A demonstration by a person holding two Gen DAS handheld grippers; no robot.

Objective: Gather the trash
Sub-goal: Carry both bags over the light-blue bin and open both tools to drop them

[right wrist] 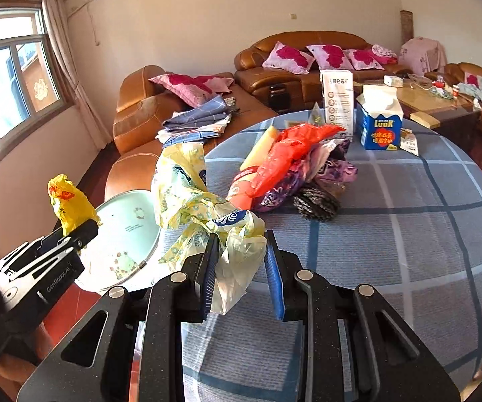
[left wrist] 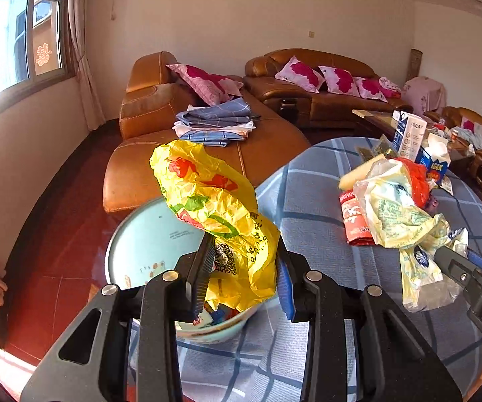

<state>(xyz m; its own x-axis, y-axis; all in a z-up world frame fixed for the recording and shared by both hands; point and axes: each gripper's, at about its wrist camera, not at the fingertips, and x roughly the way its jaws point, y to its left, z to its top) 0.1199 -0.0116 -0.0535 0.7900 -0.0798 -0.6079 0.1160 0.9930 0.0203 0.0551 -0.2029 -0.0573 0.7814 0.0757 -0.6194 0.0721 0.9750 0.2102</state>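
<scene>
My left gripper (left wrist: 245, 251) is shut on a crumpled yellow plastic bag (left wrist: 214, 207) and holds it over the pale blue trash bin (left wrist: 140, 234) beside the table. The bin holds scraps. My right gripper (right wrist: 239, 246) is shut on a pale yellow printed plastic bag (right wrist: 187, 197) that lies on the blue checked tablecloth (right wrist: 408, 234). In the right wrist view the left gripper (right wrist: 73, 234) and its yellow bag (right wrist: 67, 204) show at the left, above the bin (right wrist: 124, 234). In the left wrist view the right gripper (left wrist: 458, 261) shows at the right, on the pale bag (left wrist: 398, 214).
A heap of trash lies mid-table: a red bag (right wrist: 291, 154), purple wrappers (right wrist: 281, 194), a dark scrubber (right wrist: 314, 204), a yellow sponge (right wrist: 261, 147). A blue LOOK carton (right wrist: 380, 124) and a white box (right wrist: 338, 100) stand behind. Brown sofas (right wrist: 134, 127) stand behind the table.
</scene>
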